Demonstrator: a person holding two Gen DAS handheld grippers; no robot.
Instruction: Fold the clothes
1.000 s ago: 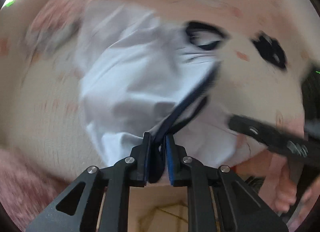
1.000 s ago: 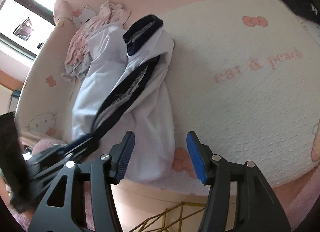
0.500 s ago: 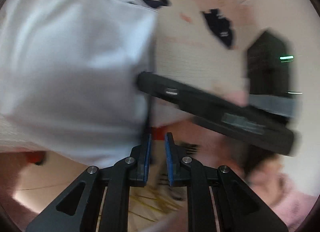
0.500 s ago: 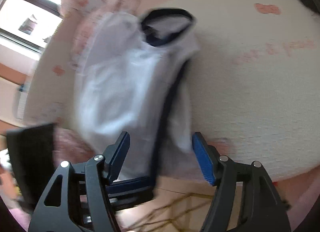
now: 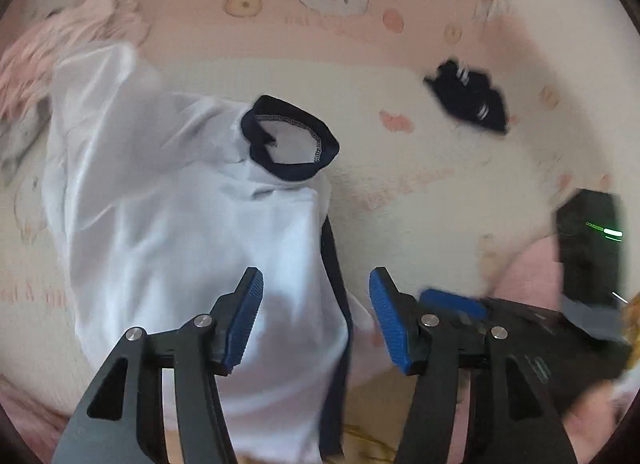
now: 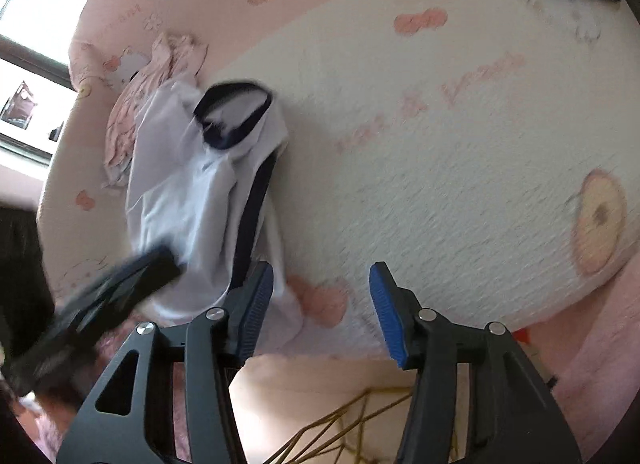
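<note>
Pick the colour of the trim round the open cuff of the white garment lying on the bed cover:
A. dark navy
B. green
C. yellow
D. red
A: a dark navy band rings the open cuff of the white garment, and a matching dark stripe runs down its side.

A second ago the black left gripper (image 5: pixel 316 314) with blue ribbed pads was clamped on the navy-trimmed edge of the white short-sleeved shirt (image 5: pixel 192 248); its jaws are now opening, the pads stand clear, and the shirt lies dropped on the cream-and-pink cartoon-print bedspread (image 5: pixel 420 191), its navy trim running toward six o'clock. The black right gripper (image 6: pixel 322 304), earlier wider, is closing with nothing pinched, and has shifted so the shirt's hem sits at its nine-o'clock pad.
</note>
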